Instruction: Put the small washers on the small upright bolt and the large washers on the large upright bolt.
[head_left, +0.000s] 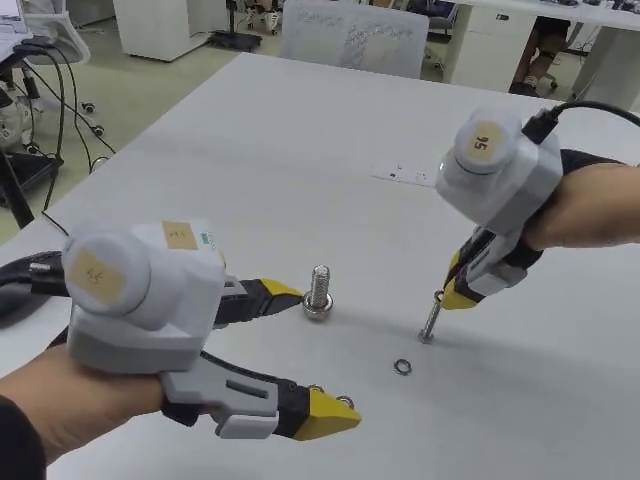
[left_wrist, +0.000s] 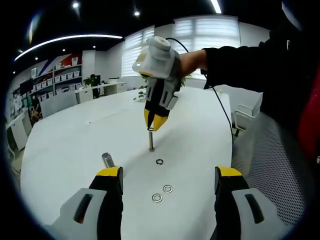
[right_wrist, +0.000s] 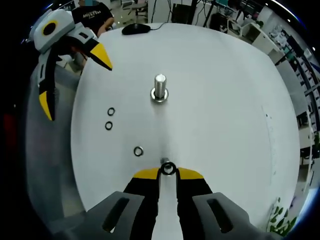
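The right gripper (head_left: 455, 297) fingers pinch a small washer (right_wrist: 168, 168) atop the small bolt (head_left: 430, 322) — unreleased; left gripper (head_left: 325, 350) fingers wide; three washers (right_wrist: 138, 150) loose on the bench (head_left: 300, 150)

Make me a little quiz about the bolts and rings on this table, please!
1. True or false: the left hand-held gripper is open and holds nothing.
2. How many loose silver metal ring washers lie on the white tabletop in the left gripper view? A) one B) three C) six
3. Fill the gap: the right hand-held gripper pinches a small silver metal washer at the tip of the ____ upright silver metal bolt.
Key: 1 true; 2 B; 3 thin.
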